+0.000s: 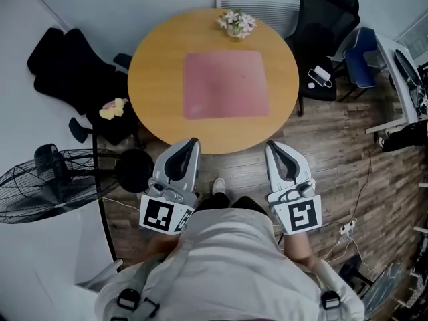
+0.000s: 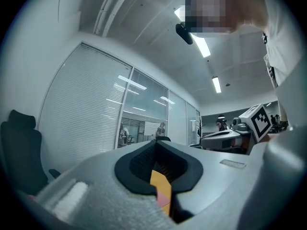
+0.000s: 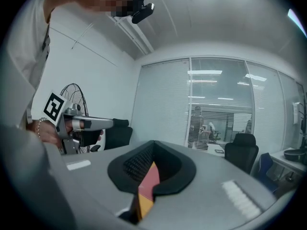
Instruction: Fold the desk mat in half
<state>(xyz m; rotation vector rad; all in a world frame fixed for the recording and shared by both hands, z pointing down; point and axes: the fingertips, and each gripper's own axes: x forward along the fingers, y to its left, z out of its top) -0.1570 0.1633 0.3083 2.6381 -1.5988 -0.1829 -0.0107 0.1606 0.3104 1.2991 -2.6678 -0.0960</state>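
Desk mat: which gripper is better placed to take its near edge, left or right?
Almost even. Both the left gripper and right gripper hang with jaws shut before the table, each in line with its own near corner of the desk mat. I would use both.

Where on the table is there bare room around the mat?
The widest bare wood is left of the mat, out to the table's rim. Narrower strips run along its right and near edges. The far side is crowded: the flowers stand just beyond the mat.
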